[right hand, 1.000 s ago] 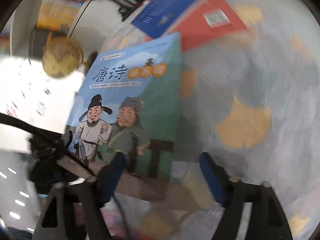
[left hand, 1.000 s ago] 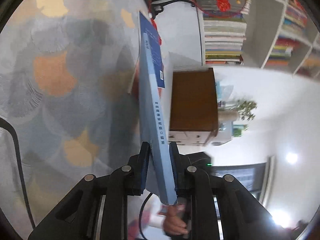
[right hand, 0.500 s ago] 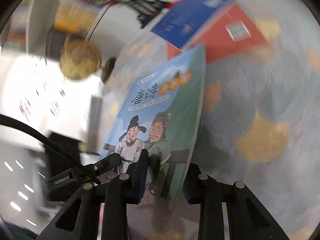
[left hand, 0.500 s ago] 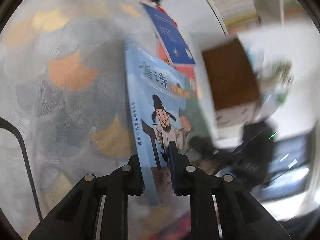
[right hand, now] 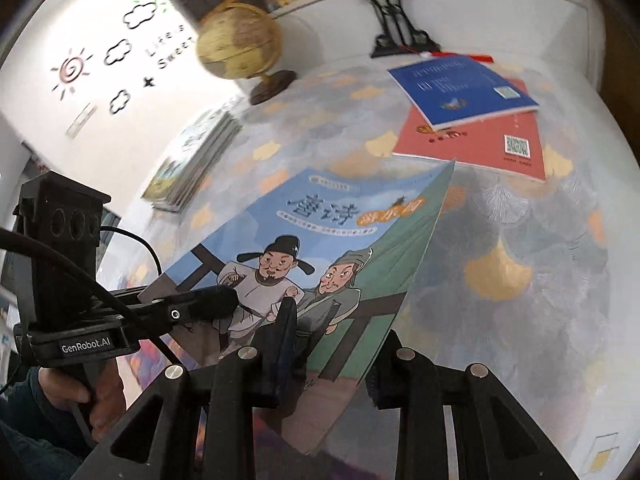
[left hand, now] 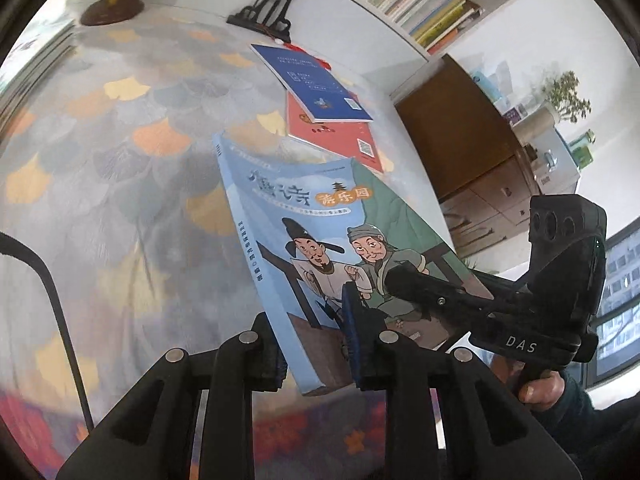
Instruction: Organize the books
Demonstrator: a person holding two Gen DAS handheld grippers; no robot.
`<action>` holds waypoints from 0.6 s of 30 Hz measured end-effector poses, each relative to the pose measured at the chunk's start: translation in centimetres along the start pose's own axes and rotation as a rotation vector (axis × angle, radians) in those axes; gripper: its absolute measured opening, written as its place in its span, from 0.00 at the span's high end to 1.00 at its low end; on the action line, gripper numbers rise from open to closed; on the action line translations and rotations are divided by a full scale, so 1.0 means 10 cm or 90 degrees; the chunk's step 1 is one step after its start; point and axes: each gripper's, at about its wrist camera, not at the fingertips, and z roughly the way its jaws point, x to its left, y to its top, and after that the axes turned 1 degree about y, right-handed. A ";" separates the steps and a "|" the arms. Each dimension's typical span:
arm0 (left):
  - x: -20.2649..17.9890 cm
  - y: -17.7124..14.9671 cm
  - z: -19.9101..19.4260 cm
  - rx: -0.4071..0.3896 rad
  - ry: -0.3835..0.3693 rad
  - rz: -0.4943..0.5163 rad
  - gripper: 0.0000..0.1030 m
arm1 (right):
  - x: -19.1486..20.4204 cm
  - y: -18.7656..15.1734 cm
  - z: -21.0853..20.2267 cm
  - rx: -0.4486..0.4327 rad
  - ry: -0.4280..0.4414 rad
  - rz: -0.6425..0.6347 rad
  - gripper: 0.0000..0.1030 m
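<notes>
A globe (right hand: 239, 42) stood far left at the back of the table (left hand: 100, 184), beside a low stack of magazines (right hand: 196, 156) lying along the left edge. The table wore a grey cloth printed with yellow and orange ginkgo leaves.

Toward the middle, the poetry book (left hand: 316, 252), its blue-and-green cover showing two cartoon men, was held tilted above the cloth, spine to the left in the left wrist view. The left gripper (left hand: 316, 354) had the book's near edge by the spine between its pads; its jaws were easing apart, yet the pads still lay against the covers. The right gripper (right hand: 332, 354) was clamped on the same near edge, further along toward the green side of the cover. Each tool showed in the other's view, a hand (left hand: 538, 394) wrapped round its grip.

Behind the held book, a red book (right hand: 476, 142) lay flat on the cloth, with a blue book (right hand: 460, 88) lying askew on top of it. A black ornamental stand (right hand: 400, 36) stood just beyond them at the table's back edge.

To the right and behind, white shelves (left hand: 420, 4) held rows of books, and a brown cabinet (left hand: 460, 132) stood past the table's right edge.
</notes>
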 end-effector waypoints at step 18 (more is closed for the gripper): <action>0.51 -0.16 -1.48 -0.180 0.067 -0.050 0.78 | 1.36 0.22 -0.10 -0.065 0.095 -0.135 0.72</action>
